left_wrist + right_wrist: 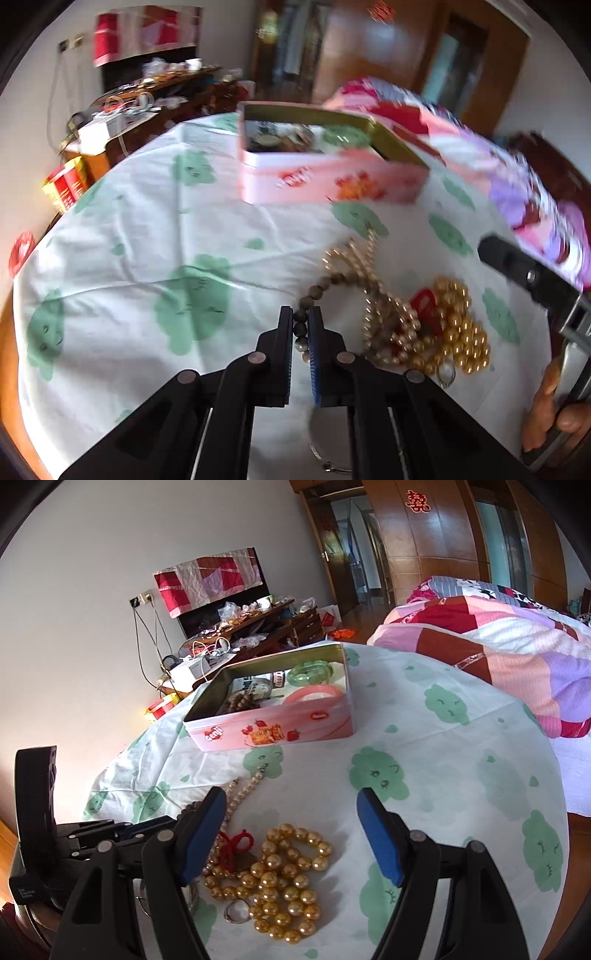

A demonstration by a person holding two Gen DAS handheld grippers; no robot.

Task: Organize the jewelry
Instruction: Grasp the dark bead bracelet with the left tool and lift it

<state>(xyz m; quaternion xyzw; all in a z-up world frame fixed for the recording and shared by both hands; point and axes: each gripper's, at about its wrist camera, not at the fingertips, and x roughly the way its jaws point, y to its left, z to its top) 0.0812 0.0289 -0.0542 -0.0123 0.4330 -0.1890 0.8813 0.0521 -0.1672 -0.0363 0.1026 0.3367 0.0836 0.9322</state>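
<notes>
Two fingers of the left gripper [300, 325] pinch the brown bead strand [325, 286], which trails toward 1 o'clock, the open biscuit tin [332, 177] lying at 12 o'clock; the right gripper [291, 834] hangs spread above the gold pearl necklace [284, 882].

Both views are bright with daylight and bend hard toward dark, rounded corners. The left wrist view is smeared with motion blur: the pink tin [325, 173] at upper centre and the quilt [480, 147] at upper right streak sideways, while the gripper fingers [284, 354] at the bottom stay crisp. The right wrist view is sharp throughout. Small highlights glint on the gold beads [284, 882] at lower centre, glare shines on the wooden wardrobe [424, 528] at the top, and a warm glow washes the wall [74, 709] at the left edge
</notes>
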